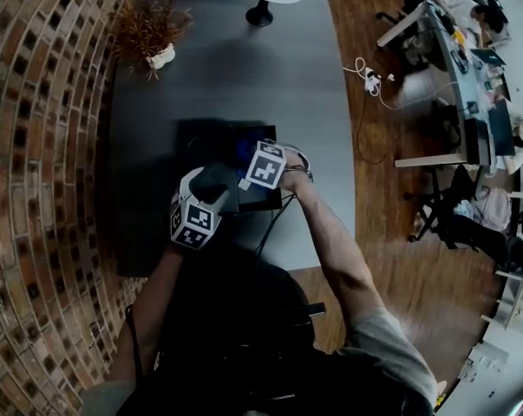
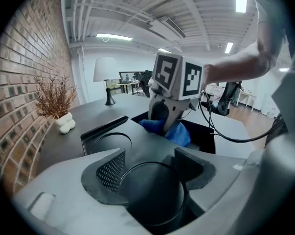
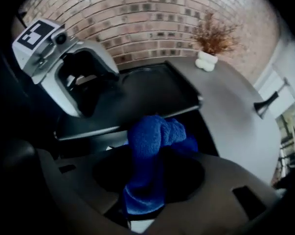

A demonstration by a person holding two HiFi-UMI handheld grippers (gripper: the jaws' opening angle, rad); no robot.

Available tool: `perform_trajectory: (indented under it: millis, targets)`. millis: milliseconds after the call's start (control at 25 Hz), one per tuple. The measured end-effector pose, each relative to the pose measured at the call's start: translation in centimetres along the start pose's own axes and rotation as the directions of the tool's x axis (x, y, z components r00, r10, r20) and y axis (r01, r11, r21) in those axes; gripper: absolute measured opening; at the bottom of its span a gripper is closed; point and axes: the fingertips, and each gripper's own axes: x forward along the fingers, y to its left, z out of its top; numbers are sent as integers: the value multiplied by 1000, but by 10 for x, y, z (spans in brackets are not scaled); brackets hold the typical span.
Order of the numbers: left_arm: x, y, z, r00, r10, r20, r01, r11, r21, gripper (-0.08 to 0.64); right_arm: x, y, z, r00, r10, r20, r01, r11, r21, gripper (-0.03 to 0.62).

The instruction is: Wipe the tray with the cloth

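Note:
A dark grey tray (image 1: 200, 146) with round recesses lies on the dark table. In the left gripper view the tray (image 2: 142, 141) runs away from me. My left gripper (image 2: 149, 165) stands open at its near edge, pads apart, with one round recess showing between them. My right gripper (image 1: 259, 167) points steeply down just right of it, shut on a bunched blue cloth (image 3: 149, 141). The cloth (image 2: 179, 133) hangs into a black hollow beside the tray's long edge (image 3: 147, 89). In the right gripper view the left gripper (image 3: 86, 99) sits on the tray's left end.
A dried plant in a white vase (image 1: 157, 55) stands at the table's far left by the curved brick wall (image 1: 35, 146). A lamp base (image 1: 261, 11) stands at the far edge. A black cable (image 1: 274, 215) trails from the right gripper. Desks and chairs (image 1: 469, 102) are to the right.

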Motion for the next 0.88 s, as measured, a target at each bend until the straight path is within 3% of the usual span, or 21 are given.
perform_trajectory:
  millis: [120,200,240,280,320,400,440,480,520,600,680,760,800,880]
  targets:
    - [0,0,0,1000,3,1,-3,1000,1,302,3,-5,4,998,-50,40,50,999,9,176]
    - [1,0,0,1000,3,-1,-3,1000,3,302,5,28,0,1000,11,-8,-12,992,-129,176]
    - [1,0,-1,1000,3,-2,-3,1000,3,302,3,49,-4,998,55,-40,-62,972,-227,176]
    - [1,0,-1,1000,3,-4,-3,1000,3,302,0,70,-12,993,96,-70,-115,930,-349,176]
    - [1,0,-1,1000,4,-5,-4,1000,3,302,-4,91,-21,987,129,-100,-162,858,-488,176]
    - [1,0,-1,1000,6,-4,-6,1000,3,302,-9,119,-40,975,149,-167,-224,665,-713,176]
    - [1,1,-1,1000,6,-3,-6,1000,2,302,-10,124,-46,971,141,-191,-238,595,-767,173]
    - [1,1,-1,1000,6,-3,-6,1000,1,302,-10,125,-49,969,133,-206,-245,560,-791,173]
    - [0,1,-1,1000,6,-4,-6,1000,0,302,-8,124,-50,968,132,-213,-251,551,-796,173]
    - [0,0,-1,1000,6,-4,-6,1000,-2,302,-5,111,-50,968,131,-213,-249,585,-772,173]
    - [0,0,-1,1000,6,-3,-6,1000,-1,302,-1,77,-46,980,62,-191,-183,666,-723,173]
    - [1,0,-1,1000,6,-1,-6,1000,0,302,4,29,-34,986,-85,-142,-26,766,-642,175]
    - [1,0,-1,1000,6,-2,-6,1000,-1,302,5,4,-27,976,-181,-119,77,802,-592,175]
    - [1,1,-1,1000,6,-3,-6,1000,-2,302,5,-29,-12,939,-332,-93,244,829,-503,175]
